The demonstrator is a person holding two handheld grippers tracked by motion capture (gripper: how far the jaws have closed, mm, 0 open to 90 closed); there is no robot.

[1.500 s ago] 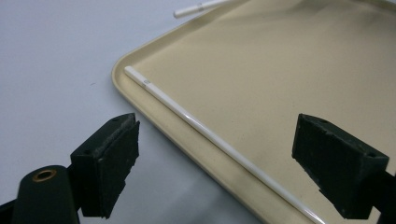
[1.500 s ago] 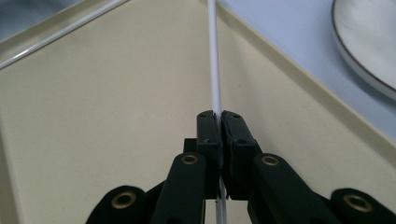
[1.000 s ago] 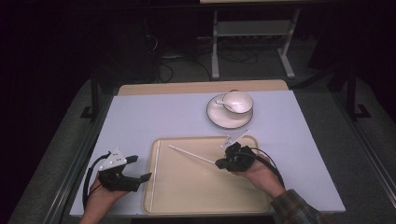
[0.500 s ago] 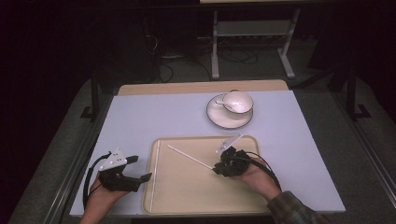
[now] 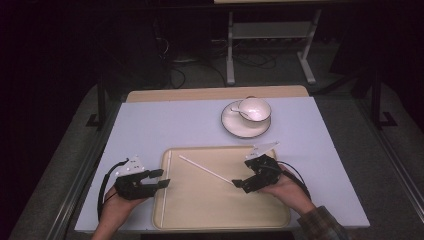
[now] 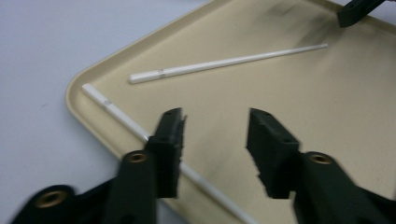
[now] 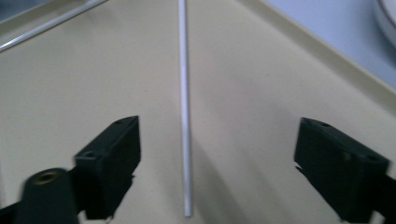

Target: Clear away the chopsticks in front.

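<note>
On the beige tray [image 5: 200, 210], 1 white chopstick [image 7: 184, 107] lies diagonally between the spread, empty jaws of the right gripper [image 7: 219, 163], so the pick-up looks imminent: lower, then close; the left gripper [image 6: 215, 140] hovers open over the 2nd chopstick [image 6: 116, 112] along the tray's left rim.
</note>
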